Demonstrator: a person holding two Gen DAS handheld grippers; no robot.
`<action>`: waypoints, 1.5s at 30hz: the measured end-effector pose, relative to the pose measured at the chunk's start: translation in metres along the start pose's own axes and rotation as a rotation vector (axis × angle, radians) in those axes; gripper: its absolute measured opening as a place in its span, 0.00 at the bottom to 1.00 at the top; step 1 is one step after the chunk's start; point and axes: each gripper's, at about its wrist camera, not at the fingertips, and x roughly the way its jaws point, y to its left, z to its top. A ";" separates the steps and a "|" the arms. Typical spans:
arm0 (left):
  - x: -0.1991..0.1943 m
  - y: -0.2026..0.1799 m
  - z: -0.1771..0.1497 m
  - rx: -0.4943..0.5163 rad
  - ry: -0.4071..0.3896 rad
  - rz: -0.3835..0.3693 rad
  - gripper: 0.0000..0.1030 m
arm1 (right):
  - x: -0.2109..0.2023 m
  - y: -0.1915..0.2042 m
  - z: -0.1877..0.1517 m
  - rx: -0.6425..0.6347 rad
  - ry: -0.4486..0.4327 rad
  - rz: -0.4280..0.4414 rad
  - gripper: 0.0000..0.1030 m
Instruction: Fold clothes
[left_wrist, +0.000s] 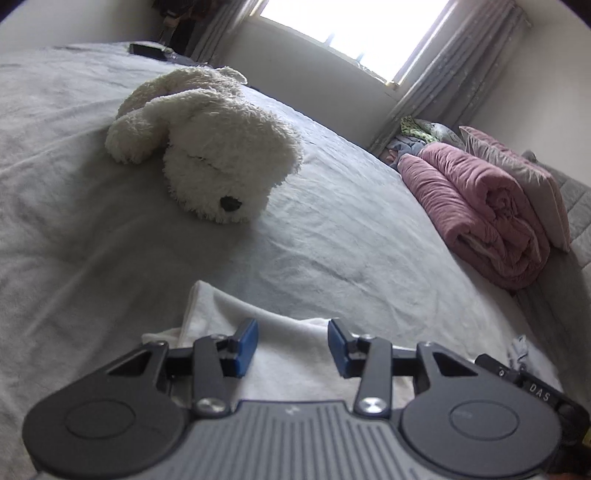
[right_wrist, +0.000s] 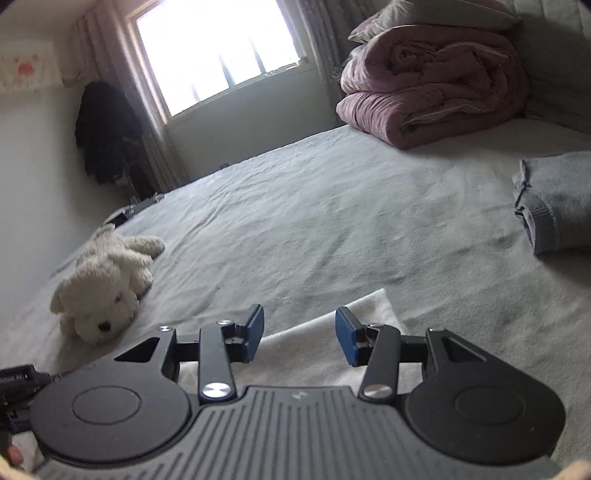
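A white garment (left_wrist: 291, 354) lies flat on the grey bed sheet (left_wrist: 351, 240), right under my left gripper (left_wrist: 293, 347), whose blue pads stand apart with nothing between them. The same white garment (right_wrist: 317, 339) shows in the right wrist view under my right gripper (right_wrist: 300, 338), also open and empty, just above the cloth. A folded grey garment (right_wrist: 554, 203) lies on the bed at the right.
A white plush dog (left_wrist: 207, 147) lies on the bed ahead and left; it also shows in the right wrist view (right_wrist: 103, 288). A rolled pink quilt (left_wrist: 480, 206) and pillow sit at the bed's right end. A window (right_wrist: 218, 51) and curtains are behind.
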 end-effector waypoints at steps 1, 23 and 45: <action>0.004 -0.002 -0.005 0.036 -0.006 0.009 0.30 | 0.001 -0.003 -0.002 -0.001 0.000 -0.005 0.41; -0.043 0.053 0.025 -0.165 0.136 -0.060 0.67 | -0.027 -0.028 0.002 0.026 -0.004 0.011 0.44; -0.014 0.074 0.009 -0.263 0.238 -0.209 0.60 | -0.016 0.020 -0.012 -0.122 0.053 0.102 0.44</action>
